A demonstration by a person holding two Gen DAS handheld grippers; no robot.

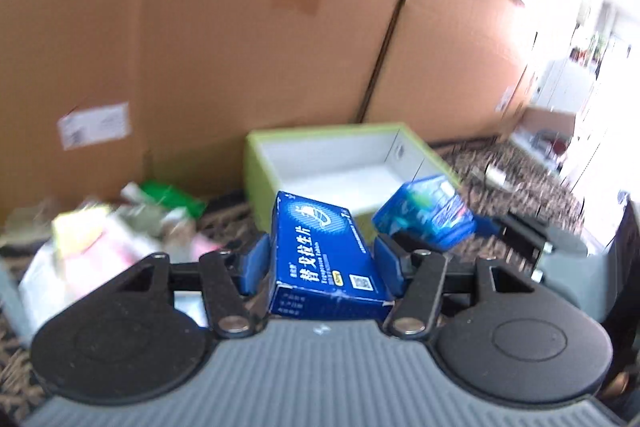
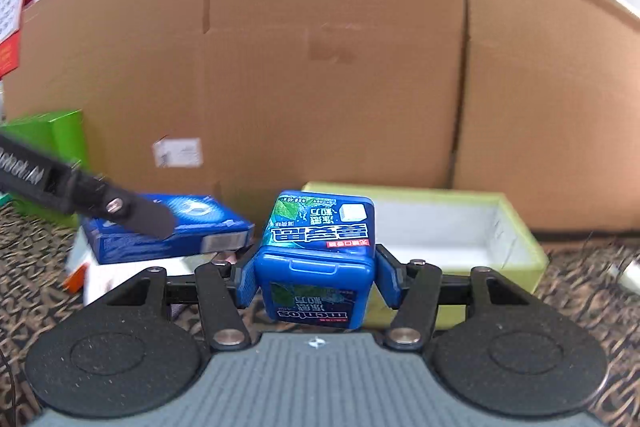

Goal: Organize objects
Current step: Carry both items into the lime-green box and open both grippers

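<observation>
Cardboard boxes (image 2: 320, 67) wall off a patterned bench (image 2: 580, 291). Left gripper (image 1: 322, 261) fingers clamp a blue carton (image 1: 324, 259); right gripper (image 2: 316, 277) fingers clamp a blue mint tub (image 2: 318, 255). Both are held near an open green tray (image 2: 524, 247), with blurred clutter (image 1: 100, 239) at left

Readable: "mentos", upside down, on lid face of blue mint box (image 2: 316, 259); large Chinese characters on its side, also inverted. Blue medicine carton (image 1: 326, 259): white Chinese title, small QR code beside it, smaller print too blurred. White shipping label (image 2: 177, 153) on cardboard box (image 2: 320, 67): illegible.
</observation>
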